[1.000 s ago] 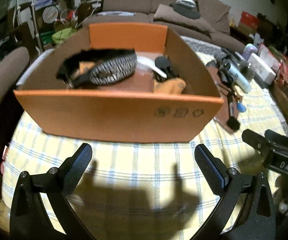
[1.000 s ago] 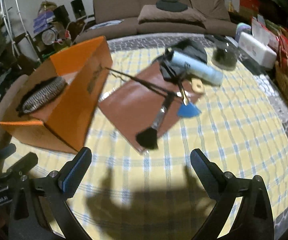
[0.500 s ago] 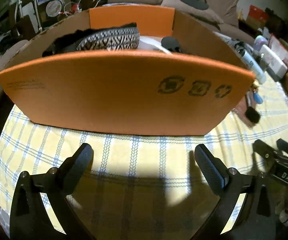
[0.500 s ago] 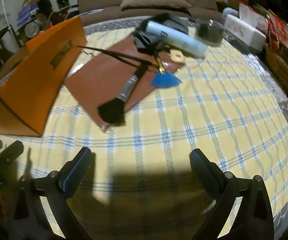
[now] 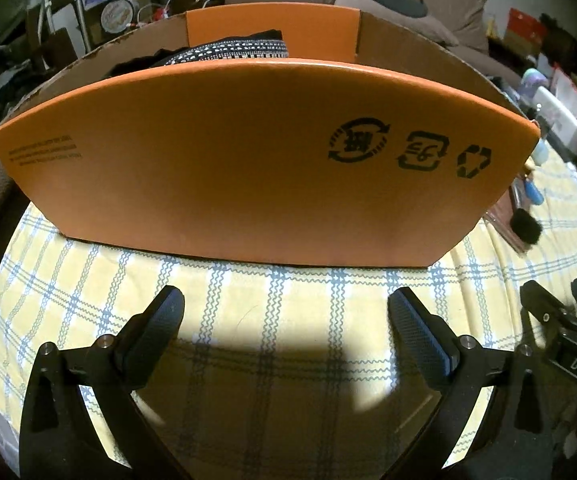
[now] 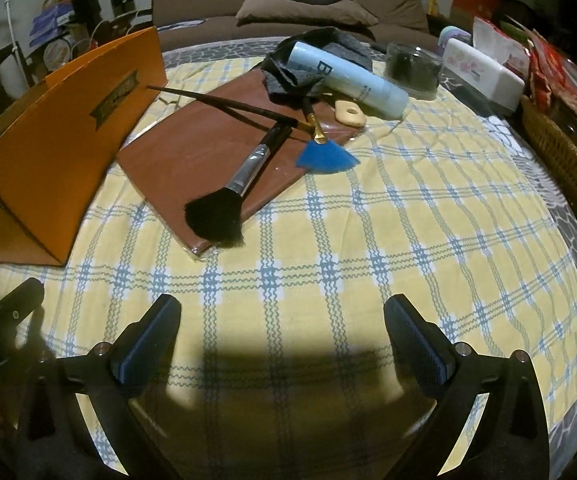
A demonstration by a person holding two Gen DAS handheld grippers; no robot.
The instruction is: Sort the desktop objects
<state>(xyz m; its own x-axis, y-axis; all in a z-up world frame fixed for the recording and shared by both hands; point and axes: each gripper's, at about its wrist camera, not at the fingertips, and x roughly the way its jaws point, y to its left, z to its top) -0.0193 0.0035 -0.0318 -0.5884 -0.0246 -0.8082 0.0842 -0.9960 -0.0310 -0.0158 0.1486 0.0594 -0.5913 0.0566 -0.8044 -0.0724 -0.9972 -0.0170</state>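
My left claw gapes wide before the orange box; my right claw gapes wide, facing the black brush.

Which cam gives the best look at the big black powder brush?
Right wrist: the black powder brush lies in full view, bristles to handle, on the brown folder. Left wrist shows only its bristle tuft past the orange box corner.

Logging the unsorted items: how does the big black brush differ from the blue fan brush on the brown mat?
The black brush has a thick, rounded dark head and a silver ferrule; the blue fan brush has a flat, spread blue head and a gold ferrule. The black brush's head overhangs the brown mat's near edge; the fan brush's head overhangs its right edge. Both lie flat with dark handles, ungripped.
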